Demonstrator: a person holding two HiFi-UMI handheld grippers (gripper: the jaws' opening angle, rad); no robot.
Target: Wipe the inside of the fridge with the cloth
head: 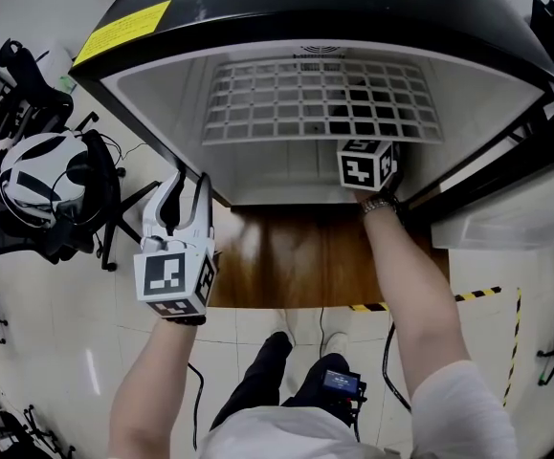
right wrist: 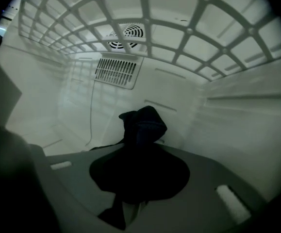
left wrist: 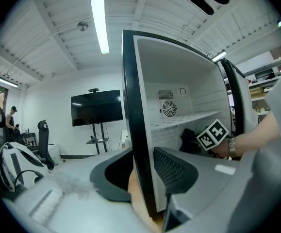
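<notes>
The small fridge (head: 286, 175) stands open, with a black top and a white inside. My right gripper reaches in under the wire shelf (head: 324, 103), and only its marker cube (head: 367, 165) shows from above. In the right gripper view my right gripper (right wrist: 139, 176) is shut on a dark cloth (right wrist: 142, 127), which bunches up past the jaws near the back wall. The left gripper view shows that cloth (left wrist: 190, 140) beside the cube (left wrist: 212, 134). My left gripper (head: 183, 187) (left wrist: 142, 176) is shut on the front edge of the fridge's left side wall (left wrist: 130, 106), one jaw on each face.
The fridge door (head: 506, 223) hangs open at the right. A round fan vent (right wrist: 125, 31) and a slotted grille (right wrist: 117, 72) sit on the back wall. A wooden surface (head: 305, 256) lies under the fridge. An office chair with a white and black bag (head: 33, 175) stands at the left.
</notes>
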